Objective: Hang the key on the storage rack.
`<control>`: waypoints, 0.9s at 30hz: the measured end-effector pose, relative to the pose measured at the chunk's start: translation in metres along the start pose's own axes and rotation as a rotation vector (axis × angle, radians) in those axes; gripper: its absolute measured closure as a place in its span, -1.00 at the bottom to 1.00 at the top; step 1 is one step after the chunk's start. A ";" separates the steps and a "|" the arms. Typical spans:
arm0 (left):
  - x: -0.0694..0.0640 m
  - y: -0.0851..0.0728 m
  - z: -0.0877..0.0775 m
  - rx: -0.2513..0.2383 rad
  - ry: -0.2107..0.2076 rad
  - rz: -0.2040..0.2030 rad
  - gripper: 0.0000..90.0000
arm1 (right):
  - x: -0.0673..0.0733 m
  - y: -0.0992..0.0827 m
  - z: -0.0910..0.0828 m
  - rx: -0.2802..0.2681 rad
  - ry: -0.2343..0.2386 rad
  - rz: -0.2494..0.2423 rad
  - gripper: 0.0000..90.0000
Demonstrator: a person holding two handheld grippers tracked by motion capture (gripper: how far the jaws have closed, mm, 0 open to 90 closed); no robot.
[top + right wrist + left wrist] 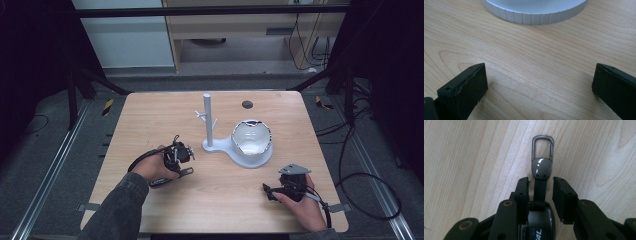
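Observation:
A key ring lies flat on the wooden table (150,115). It has a grey carabiner clip (543,147), a black strap (540,191) and a dark fob (537,222). My left gripper (540,187) points down over it with one jaw on each side of the strap. A thin gap shows at each pad, so it is open. In the high view the left gripper (176,165) is left of centre, with the clip (186,172) poking out beside it. My right gripper (539,82) stands wide open over bare wood, and in the high view it (275,183) sits at the front right.
A white stand with an upright post (207,120) and short pegs rises mid-table. Its base holds a round white dish (251,137), whose ribbed rim (534,16) lies just ahead of my right gripper. A dark disc (247,104) sits near the far edge.

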State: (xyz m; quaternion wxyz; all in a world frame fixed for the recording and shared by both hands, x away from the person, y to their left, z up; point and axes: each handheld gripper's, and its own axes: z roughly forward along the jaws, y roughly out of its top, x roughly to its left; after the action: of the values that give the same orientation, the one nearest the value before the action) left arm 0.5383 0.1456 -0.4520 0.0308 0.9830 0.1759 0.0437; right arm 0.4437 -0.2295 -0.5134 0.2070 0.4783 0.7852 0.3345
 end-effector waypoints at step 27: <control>0.000 0.000 0.005 0.000 -0.008 0.007 0.69 | 0.000 0.000 0.000 0.000 0.001 0.001 -0.99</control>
State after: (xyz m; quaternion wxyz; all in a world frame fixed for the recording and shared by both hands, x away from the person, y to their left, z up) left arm 0.5388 0.1452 -0.4570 0.0315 0.9837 0.1725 0.0401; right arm 0.4433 -0.2293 -0.5134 0.2066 0.4787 0.7849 0.3348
